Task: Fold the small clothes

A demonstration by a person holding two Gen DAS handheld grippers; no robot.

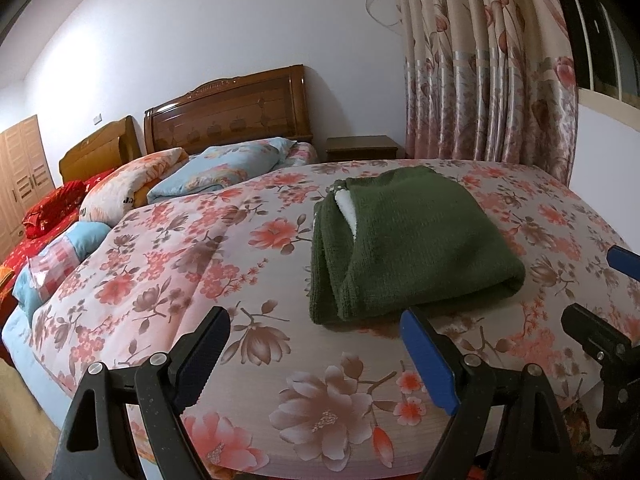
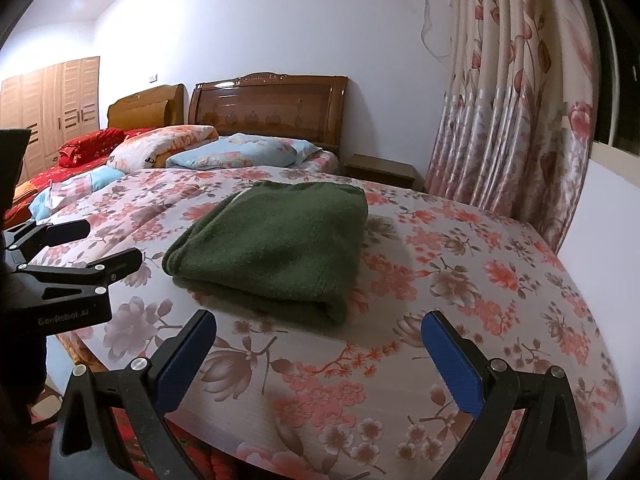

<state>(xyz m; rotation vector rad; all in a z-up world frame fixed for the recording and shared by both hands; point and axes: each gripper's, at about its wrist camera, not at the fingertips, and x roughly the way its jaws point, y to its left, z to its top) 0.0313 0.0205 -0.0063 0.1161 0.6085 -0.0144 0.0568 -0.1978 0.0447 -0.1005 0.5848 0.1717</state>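
On the bed (image 1: pixel 224 280), folded sweater (image 1: pixel 412 248) hides its sleeves; both hand-held grippers wide, empty.

Bare floral bedspread (image 2: pixel 460 280) all round the folded green sweater (image 2: pixel 276 240), the sole obstruction; pillows (image 1: pixel 224 168) well behind, curtain (image 2: pixel 512 120) beyond the far edge.

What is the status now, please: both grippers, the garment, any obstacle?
Left gripper open, empty. Right gripper open, empty. Dark green knitted garment lies folded on floral bedspread, untouched. Nothing in the way.
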